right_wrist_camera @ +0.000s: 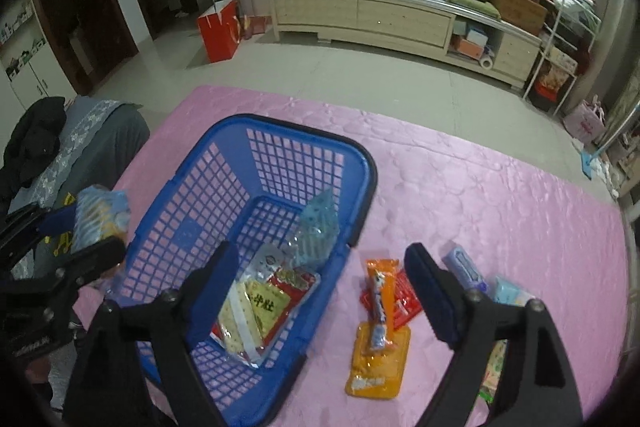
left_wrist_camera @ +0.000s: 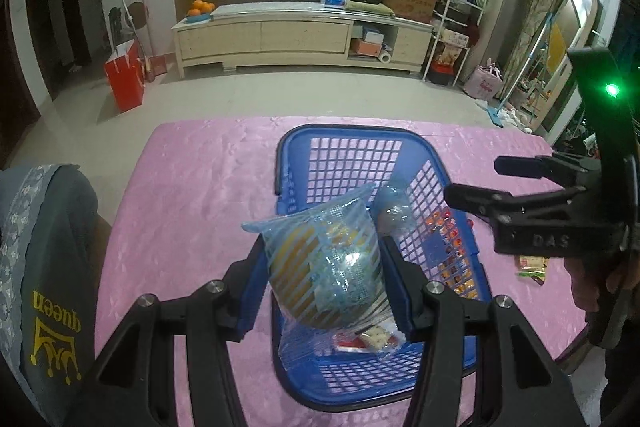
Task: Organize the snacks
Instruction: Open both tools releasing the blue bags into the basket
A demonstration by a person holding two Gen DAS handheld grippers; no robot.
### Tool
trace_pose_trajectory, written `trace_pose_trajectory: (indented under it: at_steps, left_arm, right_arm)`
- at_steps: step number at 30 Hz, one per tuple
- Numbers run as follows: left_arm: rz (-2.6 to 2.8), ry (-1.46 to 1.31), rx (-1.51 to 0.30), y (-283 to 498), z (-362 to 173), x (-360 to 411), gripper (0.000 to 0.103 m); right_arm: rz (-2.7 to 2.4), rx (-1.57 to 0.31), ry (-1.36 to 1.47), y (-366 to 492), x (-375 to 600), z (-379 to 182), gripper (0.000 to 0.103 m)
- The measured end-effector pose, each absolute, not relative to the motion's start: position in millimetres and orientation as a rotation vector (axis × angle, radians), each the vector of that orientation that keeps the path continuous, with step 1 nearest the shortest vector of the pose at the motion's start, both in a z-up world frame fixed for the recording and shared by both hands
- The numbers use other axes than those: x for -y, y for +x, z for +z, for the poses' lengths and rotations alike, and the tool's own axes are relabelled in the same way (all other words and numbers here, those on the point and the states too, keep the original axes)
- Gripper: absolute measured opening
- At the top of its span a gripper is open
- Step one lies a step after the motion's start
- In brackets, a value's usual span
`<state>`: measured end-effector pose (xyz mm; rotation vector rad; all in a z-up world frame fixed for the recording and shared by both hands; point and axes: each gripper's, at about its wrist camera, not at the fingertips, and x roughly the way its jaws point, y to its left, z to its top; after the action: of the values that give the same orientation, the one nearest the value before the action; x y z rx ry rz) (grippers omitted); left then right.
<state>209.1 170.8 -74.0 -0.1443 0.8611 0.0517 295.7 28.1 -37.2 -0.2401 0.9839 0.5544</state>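
The left gripper [left_wrist_camera: 324,271] is clamped on a blue-striped snack bag [left_wrist_camera: 328,267], its pads pressing both sides, and holds it above the blue basket [left_wrist_camera: 352,143], which stands near the middle of the pink-covered table [left_wrist_camera: 192,195]. The bag hangs with its long axis roughly upright, tilted a little, right over the basket's open floor, so a release here would probably drop it inside among the packets already lying there [right_wrist_camera: 256,311].

The right gripper [right_wrist_camera: 324,291] stands wide apart with nothing between its fingers; it straddles the basket's right wall. Loose snacks remain on the cloth toward the table's right edge: an orange packet [right_wrist_camera: 378,363] with an orange stick [right_wrist_camera: 382,303] lying across it, long axis running away from the camera, and beside it a red packet [right_wrist_camera: 406,301]. These lie just right of the basket and almost directly under the right gripper, so that hand is much the nearer for the next pick
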Motion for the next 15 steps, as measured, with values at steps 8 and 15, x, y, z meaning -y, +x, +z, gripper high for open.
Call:
trace_pose_trajectory:
  at_steps: [8, 15]
  left_arm:
    - [0.023, -0.119, -0.886, 223, -79, -157, 0.051]
    - [0.0, -0.097, -0.917, 243, -90, -148, 0.051]
  right_arm:
    - [0.547, -0.992, -0.226, 297, -14, -42, 0.088]
    - [0.541, -1.002, -0.213, 304, -3, -55, 0.088]
